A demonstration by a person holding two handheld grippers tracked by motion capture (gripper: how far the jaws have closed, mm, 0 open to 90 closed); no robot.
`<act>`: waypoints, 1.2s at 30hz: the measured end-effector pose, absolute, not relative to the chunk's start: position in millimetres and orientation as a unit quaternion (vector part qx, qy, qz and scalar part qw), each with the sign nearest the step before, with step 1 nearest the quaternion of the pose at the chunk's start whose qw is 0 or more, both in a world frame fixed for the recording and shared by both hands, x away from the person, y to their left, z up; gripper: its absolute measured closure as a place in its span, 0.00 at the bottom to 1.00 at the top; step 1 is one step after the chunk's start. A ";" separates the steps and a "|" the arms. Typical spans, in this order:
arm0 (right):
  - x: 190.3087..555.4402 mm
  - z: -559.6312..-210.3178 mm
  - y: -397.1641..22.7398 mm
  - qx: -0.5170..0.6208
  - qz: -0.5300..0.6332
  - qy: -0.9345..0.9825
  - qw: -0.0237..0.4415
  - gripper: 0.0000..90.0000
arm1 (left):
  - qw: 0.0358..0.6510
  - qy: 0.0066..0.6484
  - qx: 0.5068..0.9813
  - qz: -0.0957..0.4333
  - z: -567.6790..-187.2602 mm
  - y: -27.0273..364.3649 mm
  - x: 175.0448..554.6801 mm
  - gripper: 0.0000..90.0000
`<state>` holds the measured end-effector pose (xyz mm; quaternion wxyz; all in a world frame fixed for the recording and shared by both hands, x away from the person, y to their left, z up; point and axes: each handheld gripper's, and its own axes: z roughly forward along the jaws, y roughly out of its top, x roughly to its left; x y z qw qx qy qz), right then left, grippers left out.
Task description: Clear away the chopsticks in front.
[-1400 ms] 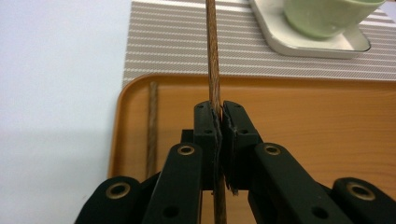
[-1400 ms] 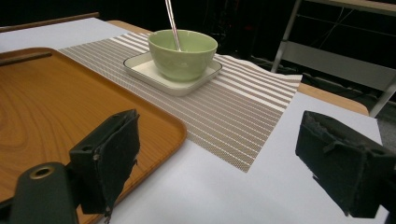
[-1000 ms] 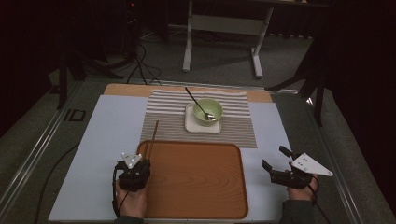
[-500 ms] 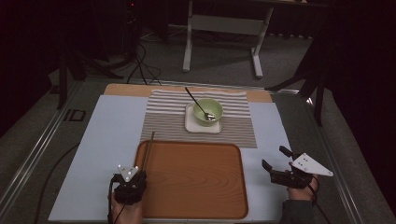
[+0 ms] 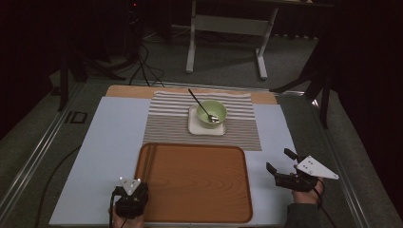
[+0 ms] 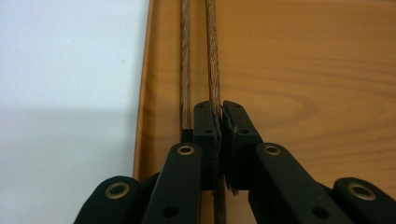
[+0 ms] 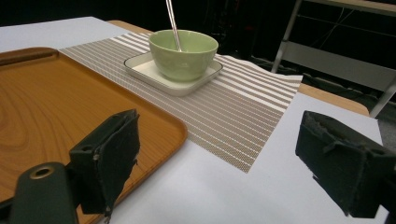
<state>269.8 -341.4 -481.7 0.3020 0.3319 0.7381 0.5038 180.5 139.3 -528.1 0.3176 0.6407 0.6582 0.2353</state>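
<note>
Your left gripper (image 6: 219,140) pinched one of the chopsticks (image 6: 213,60) along the tray's (image 5: 199,185) left rim — thin, stiff, likely slippery, best gripped mid-shaft — while your right gripper (image 7: 233,163) stayed spread, empty

A metal stand (image 5: 227,29) and cables (image 5: 142,61) occupy the floor.

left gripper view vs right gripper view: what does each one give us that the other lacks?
Left gripper view alone: the left gripper, jaws shut on one of two chopsticks lying along the tray's left edge. Right gripper view alone: the right gripper with jaws wide apart, the green bowl with a spoon on a white plate, and the striped placemat. Shared: the wooden tray and the pale table cover.
</note>
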 end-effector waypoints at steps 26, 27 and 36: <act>270.2 -481.9 -340.6 0.331 0.503 0.740 0.301 0.15 | 0.306 0.646 0.657 0.241 -532.9 133.1 180.4 0.84; 270.2 -481.8 -340.6 0.331 0.503 0.740 0.301 0.15 | 0.308 0.645 0.658 0.239 -532.8 132.9 180.5 0.83; 270.2 -481.9 -340.8 0.331 0.503 0.739 0.301 0.15 | 0.314 0.636 0.660 0.248 -527.7 134.9 182.0 0.75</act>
